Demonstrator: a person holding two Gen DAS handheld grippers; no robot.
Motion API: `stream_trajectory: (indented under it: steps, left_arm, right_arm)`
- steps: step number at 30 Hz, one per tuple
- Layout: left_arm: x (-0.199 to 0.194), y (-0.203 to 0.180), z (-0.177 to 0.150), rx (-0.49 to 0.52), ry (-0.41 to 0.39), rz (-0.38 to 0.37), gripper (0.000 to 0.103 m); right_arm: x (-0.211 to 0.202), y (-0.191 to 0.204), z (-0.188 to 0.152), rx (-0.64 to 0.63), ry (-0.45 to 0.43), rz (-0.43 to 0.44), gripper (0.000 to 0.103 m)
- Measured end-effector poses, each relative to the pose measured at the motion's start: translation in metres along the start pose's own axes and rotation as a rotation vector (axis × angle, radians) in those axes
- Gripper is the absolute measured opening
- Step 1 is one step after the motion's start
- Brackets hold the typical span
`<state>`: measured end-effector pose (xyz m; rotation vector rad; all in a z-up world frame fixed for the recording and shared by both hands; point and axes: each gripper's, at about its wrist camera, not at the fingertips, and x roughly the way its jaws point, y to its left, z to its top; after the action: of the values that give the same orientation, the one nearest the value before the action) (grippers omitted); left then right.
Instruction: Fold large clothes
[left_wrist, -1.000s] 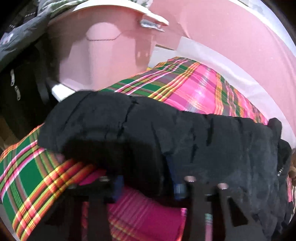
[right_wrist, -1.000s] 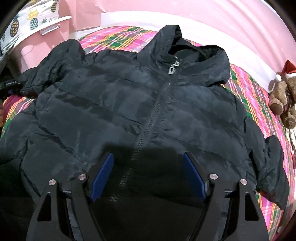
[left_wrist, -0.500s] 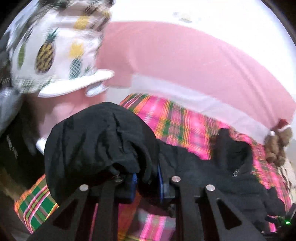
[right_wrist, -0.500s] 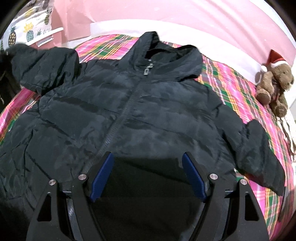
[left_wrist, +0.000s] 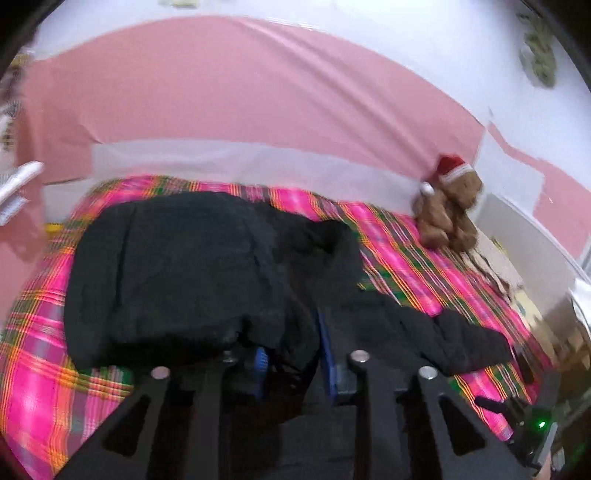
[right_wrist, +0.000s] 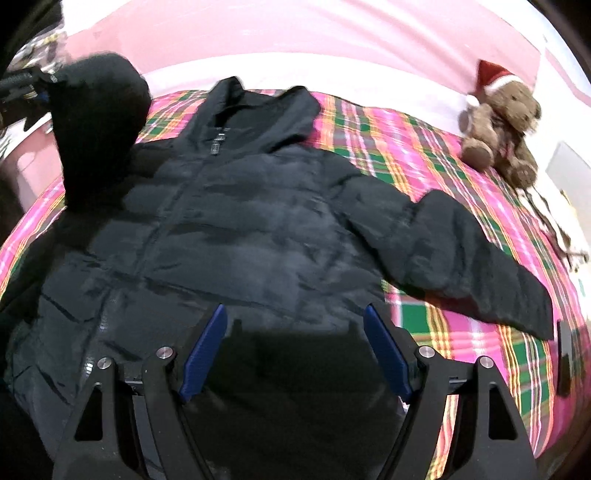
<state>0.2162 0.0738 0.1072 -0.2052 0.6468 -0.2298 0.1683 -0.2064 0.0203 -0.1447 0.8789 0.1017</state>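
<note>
Right wrist view: a black quilted puffer jacket (right_wrist: 236, 236) lies zipped on the plaid bed (right_wrist: 424, 147); the right tool (right_wrist: 295, 339) gapes empty, while the left tool (left_wrist: 291, 354) pinches its raised sleeve (left_wrist: 177, 266).

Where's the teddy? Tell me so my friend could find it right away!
Look at the bed with the bright pink and green plaid blanket, where a black puffy jacket lies spread out. Go past the jacket's outstretched sleeve to the far corner by the pink wall. The teddy bear sits there: brown, furry, and wearing a red Santa hat.
</note>
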Motion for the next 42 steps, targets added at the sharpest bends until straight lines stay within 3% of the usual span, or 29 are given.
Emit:
stream_trajectory:
  steps: [1,3,6,12,16,19,23,24,27,30,33,37,40,42]
  left_arm:
    - [0.014,-0.009,-0.005,0.001,0.024,-0.025,0.051]
    - [0.031,-0.026,-0.017,0.004,0.055,-0.079,0.068]
    - [0.047,-0.050,-0.033,0.008,0.090,-0.163,0.079]
    - [0.049,-0.075,-0.041,0.015,0.122,-0.296,0.085]
    - [0.041,-0.079,-0.036,0.043,0.096,-0.309,0.085]
    - [0.033,-0.057,-0.030,0.062,0.046,-0.231,0.085]
    - [0.040,-0.008,-0.022,0.066,0.029,-0.024,0.085]
    - [0.044,0.004,-0.021,0.071,0.030,0.027,0.085]
    - [0.067,0.049,-0.023,0.047,0.073,0.151,0.084]
    - [0.100,0.090,-0.038,-0.030,0.181,0.213,0.069]
    - [0.112,0.107,-0.055,-0.099,0.204,0.178,0.069]
    - [0.109,0.098,-0.051,-0.077,0.205,0.175,0.069]
    - [0.089,0.095,-0.037,-0.066,0.140,0.139,0.068]
    - [0.081,0.100,-0.021,-0.066,0.078,0.167,0.068]
  right_arm:
    - [0.001,-0.007,-0.002,0.017,0.003,-0.005,0.076]
    - [0.002,-0.017,-0.006,0.039,0.006,-0.009,0.076]
    - [0.003,-0.031,-0.010,0.072,0.004,-0.012,0.076]
    - [-0.004,-0.044,-0.006,0.115,-0.037,-0.014,0.076]
    - [-0.007,-0.046,0.001,0.136,-0.065,0.002,0.076]
    - [0.000,-0.041,0.014,0.146,-0.070,0.041,0.076]
    - [0.027,-0.026,0.038,0.134,-0.059,0.118,0.076]
    - [0.038,-0.021,0.044,0.129,-0.046,0.132,0.071]
    - [0.076,-0.009,0.063,0.105,0.005,0.142,0.056]
    - [0.117,-0.007,0.075,0.095,0.064,0.126,0.049]
    - [0.142,-0.016,0.082,0.115,0.085,0.145,0.049]
    - [0.152,-0.018,0.090,0.121,0.104,0.136,0.049]
    - [0.130,-0.019,0.097,0.112,0.052,0.121,0.049]
    - [0.122,-0.020,0.105,0.107,0.023,0.105,0.049]
